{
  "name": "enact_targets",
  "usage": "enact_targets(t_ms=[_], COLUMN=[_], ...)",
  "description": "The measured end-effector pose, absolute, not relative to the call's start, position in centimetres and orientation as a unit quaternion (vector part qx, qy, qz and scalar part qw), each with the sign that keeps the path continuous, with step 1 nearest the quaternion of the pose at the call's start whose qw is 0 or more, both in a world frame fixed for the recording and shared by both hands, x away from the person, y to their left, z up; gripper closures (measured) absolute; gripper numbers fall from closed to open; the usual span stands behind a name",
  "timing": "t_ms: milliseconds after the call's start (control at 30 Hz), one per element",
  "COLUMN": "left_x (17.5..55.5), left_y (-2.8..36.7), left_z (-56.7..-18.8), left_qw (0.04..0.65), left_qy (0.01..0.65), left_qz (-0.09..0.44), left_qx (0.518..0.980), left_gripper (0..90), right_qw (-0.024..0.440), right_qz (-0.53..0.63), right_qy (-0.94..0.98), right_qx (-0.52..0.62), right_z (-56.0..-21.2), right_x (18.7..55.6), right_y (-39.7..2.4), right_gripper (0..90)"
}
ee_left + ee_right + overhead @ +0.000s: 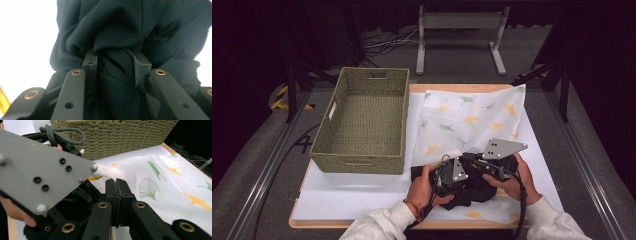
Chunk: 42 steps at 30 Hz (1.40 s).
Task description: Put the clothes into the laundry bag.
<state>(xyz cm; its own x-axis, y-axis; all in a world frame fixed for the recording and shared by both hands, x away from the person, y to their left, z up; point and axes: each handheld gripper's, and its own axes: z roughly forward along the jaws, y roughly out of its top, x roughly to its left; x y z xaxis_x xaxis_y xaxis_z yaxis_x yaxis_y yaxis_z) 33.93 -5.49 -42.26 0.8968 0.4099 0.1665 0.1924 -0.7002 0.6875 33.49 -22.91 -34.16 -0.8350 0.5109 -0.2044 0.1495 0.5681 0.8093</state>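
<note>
A black garment [472, 193] lies bunched at the table's front, on a white cloth printed with ginkgo leaves [472, 115]. My left gripper [464, 184] sits on it, and in the left gripper view the gripper [116, 61] has both jaws pressed into a thick fold of the black garment [120, 25]. My right gripper [470, 159] is just beyond it, its grey plate raised. In the right gripper view the gripper [116, 185] has its jaws tight together, pinching a ridge of the leaf-print cloth [162, 202].
A woven green basket [362, 162] stands open on the left half of the table, its wall [112, 137] close ahead of my right gripper. A white sheet [352, 195] covers the tabletop. A metal stand [459, 22] sits on the floor beyond.
</note>
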Motion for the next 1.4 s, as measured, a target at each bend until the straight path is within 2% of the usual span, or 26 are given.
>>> enact_targets(t_ms=[467,667,867,1067,1200,1267,1400], left_x=[35.9,36.4,35.1,32.9,31.4,31.2,31.3], left_y=[-4.9,-4.4,-3.5,-0.8,0.3,-0.2,-1.9], left_z=[-42.3,-42.4,-41.9,-40.2,-40.3,-40.8,-41.7], left_qw=[0.361,0.375,0.408,0.449,0.458,0.449,0.424], left_qy=[0.258,0.271,0.236,0.197,0.153,0.140,0.145], left_qz=[0.186,0.178,0.173,0.148,0.103,0.081,0.099], left_qx=[0.877,0.869,0.865,0.859,0.869,0.879,0.889], left_gripper=[66.9,66.3,56.7,40.6,46.2,43.9,43.6], right_qw=[0.217,0.219,0.221,0.220,0.218,0.218,0.217], right_qz=[0.422,0.421,0.422,0.422,0.422,0.421,0.420], right_qy=[0.858,0.857,0.856,0.855,0.856,0.857,0.858], right_qx=[0.195,0.201,0.203,0.204,0.203,0.202,0.200], right_z=[-34.1,-34.1,-34.1,-34.1,-34.2,-34.2,-34.2], right_x=[33.4,33.5,33.6,33.6,33.6,33.5,33.5], right_y=[-23.0,-23.2,-23.4,-23.3,-23.2,-23.1,-22.9], right_gripper=[89.9,89.9,89.9,89.9,89.9,89.9,89.9])
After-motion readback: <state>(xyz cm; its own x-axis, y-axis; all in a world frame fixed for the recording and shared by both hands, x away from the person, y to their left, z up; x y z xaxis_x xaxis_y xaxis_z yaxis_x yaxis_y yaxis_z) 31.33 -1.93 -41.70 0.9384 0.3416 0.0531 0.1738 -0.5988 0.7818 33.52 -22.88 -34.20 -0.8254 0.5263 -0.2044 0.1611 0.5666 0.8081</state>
